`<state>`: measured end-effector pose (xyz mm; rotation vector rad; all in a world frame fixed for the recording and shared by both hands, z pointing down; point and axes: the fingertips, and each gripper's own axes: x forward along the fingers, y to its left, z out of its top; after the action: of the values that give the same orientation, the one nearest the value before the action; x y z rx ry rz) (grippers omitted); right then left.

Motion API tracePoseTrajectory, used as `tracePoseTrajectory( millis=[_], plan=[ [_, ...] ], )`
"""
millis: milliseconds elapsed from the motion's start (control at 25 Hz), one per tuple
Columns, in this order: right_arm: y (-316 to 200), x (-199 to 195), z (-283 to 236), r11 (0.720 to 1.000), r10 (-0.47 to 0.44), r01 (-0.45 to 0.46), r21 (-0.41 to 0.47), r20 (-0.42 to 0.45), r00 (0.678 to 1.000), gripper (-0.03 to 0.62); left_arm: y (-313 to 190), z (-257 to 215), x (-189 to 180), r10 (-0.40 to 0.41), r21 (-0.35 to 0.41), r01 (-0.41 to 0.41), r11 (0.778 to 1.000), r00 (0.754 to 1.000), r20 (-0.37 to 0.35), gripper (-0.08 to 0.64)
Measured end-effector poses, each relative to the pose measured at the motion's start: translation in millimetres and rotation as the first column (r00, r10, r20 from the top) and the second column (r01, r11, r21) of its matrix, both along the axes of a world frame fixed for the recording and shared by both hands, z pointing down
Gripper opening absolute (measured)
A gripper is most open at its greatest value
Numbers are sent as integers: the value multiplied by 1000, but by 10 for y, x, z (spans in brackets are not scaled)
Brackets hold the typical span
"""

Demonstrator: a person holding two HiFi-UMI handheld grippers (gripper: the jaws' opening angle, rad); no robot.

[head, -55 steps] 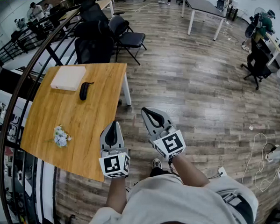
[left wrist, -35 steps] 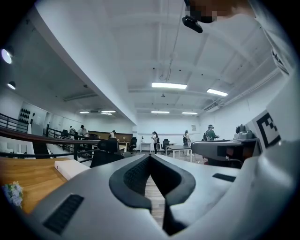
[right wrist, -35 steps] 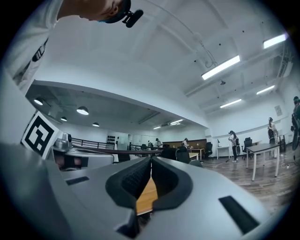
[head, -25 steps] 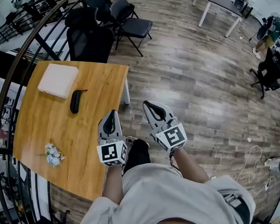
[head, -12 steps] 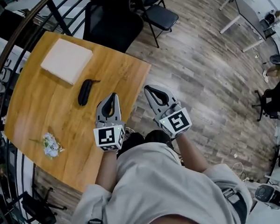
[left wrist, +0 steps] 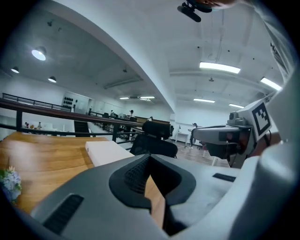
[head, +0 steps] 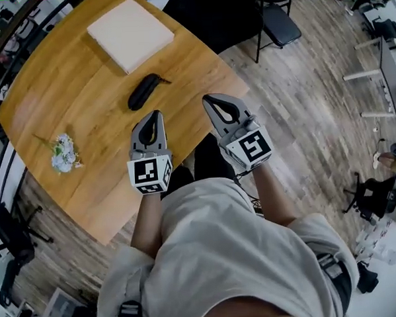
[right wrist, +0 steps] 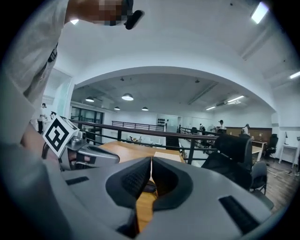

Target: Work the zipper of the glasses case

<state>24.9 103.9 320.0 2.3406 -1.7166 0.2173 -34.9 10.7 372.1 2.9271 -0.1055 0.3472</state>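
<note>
Both pairs of tongs are pressed together with nothing between them: the left tongs (head: 156, 117) and the right tongs (head: 211, 102) are held side by side in front of the person's waist, forearms bent, each pointing forward and slightly downward, tips reaching over the near edge of the wooden tabletop (head: 83, 121). The black glasses case (head: 145, 91) lies flat on the wood a little ahead of them, touched by neither, between the tongs and a flat white box (head: 130, 33). From above I count two tongs, one case, one box and one small bunch of pale flowers (head: 62, 154) off to the left, well apart from the case. The left gripper view, looking past its closed left tongs (left wrist: 150, 158), gives the box (left wrist: 108, 152) side-on, the flowers at its edge and the other gripper at its right. The right gripper view, over its closed right tongs (right wrist: 151, 160), adds a dark railing (right wrist: 140, 132) and a black chair (right wrist: 236, 150) beyond the table.
</note>
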Motion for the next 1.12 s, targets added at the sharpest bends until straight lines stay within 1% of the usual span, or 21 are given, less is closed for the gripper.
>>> tracePoseTrajectory(
  millis=[120, 200, 320, 400, 520, 680, 800, 920, 1000, 1120],
  plan=[
    [-267, 79, 169, 993, -113, 113, -40, 15, 994, 26, -194, 129, -12, -92, 3, 92, 996, 995, 29, 21],
    [-443, 113, 284, 980, -182, 183, -81, 13, 983, 26, -305, 236, 5, -134, 8, 133, 991, 990, 53, 21],
    [-658, 194, 458, 948, -283, 278, -156, -7, 959, 26, -450, 391, 65, -195, 11, 195, 981, 977, 90, 21],
    [-762, 253, 580, 916, -354, 346, -201, -5, 935, 26, -510, 503, 119, -238, 2, 239, 971, 964, 115, 21],
    [-873, 334, 773, 852, -468, 454, -263, 8, 884, 26, -530, 716, 152, -314, -31, 323, 946, 934, 169, 21],
    [-1060, 441, 1020, 747, -606, 578, -327, 21, 795, 26, -537, 927, 100, -439, -41, 460, 887, 868, 234, 21],
    [-1184, 472, 1181, 680, -681, 631, -373, -3, 732, 26, -552, 1053, 90, -504, -56, 534, 844, 823, 261, 21],
    [-1256, 422, 1374, 595, -758, 679, -430, -20, 652, 26, -555, 1194, 59, -558, -65, 597, 800, 779, 287, 21],
    [-1294, 388, 1501, 543, -797, 702, -461, -20, 604, 26, -534, 1322, 29, -577, -60, 623, 780, 752, 318, 21],
    [-1343, 342, 1641, 481, -839, 722, -498, -23, 543, 28, -520, 1451, -42, -604, -55, 659, 750, 716, 351, 21]
  ],
)
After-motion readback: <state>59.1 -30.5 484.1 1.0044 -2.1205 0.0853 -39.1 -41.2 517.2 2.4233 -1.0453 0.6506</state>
